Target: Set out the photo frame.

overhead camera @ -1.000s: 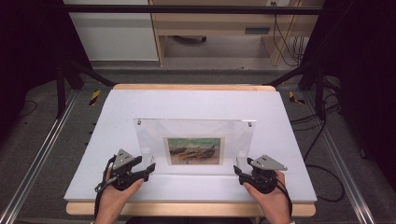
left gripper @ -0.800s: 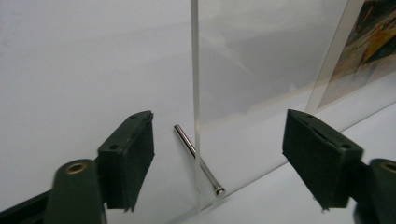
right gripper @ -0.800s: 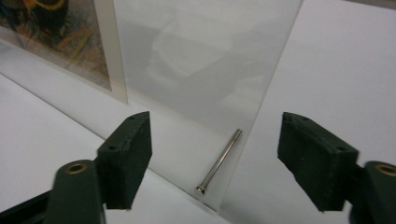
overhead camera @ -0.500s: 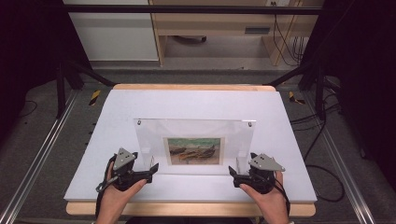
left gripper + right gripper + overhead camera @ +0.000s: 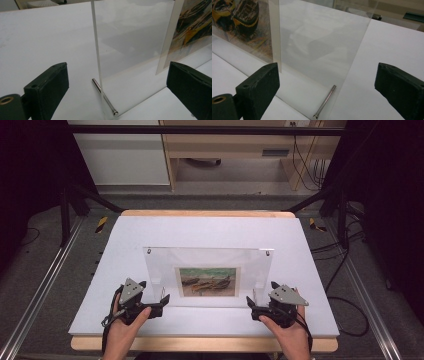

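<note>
A clear upright acrylic picture frame [image 5: 207, 276] holding a small painting print of boats [image 5: 207, 281] stands at the centre of the white table [image 5: 210, 230]. At lower left, the left gripper [image 5: 159, 301] has just been opening its jaws; they now stand wide, the frame's edge between them untouched. At lower right, the right gripper [image 5: 253, 305] has done the same. Both have let go, so the frame appears set down and standing alone on its metal pin feet [image 5: 103, 96].
</note>
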Demonstrator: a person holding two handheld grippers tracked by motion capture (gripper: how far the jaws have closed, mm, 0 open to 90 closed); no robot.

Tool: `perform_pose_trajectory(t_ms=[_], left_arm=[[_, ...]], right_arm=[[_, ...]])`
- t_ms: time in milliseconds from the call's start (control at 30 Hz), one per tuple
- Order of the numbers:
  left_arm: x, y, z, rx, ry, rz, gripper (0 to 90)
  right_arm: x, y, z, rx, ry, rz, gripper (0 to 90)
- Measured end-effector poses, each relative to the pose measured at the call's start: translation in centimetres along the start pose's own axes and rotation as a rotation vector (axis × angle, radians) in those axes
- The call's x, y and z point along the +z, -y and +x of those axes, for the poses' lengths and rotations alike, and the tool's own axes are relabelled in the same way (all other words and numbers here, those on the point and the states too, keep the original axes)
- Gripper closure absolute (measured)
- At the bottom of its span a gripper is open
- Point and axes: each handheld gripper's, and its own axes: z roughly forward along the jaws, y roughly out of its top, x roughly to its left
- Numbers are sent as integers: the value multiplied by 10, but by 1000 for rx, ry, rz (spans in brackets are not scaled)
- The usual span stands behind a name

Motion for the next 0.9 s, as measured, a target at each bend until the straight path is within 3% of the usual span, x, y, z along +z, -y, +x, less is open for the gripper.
perform_pose_trajectory(t_ms=[600, 900], left_arm=[[-17, 1, 13, 0, -19, -20, 40], [-25, 6, 21, 20, -69, 2, 41]], right_arm=[[-27, 7, -14, 31, 50, -22, 80], [-39, 19, -25, 62, 79, 11, 107]])
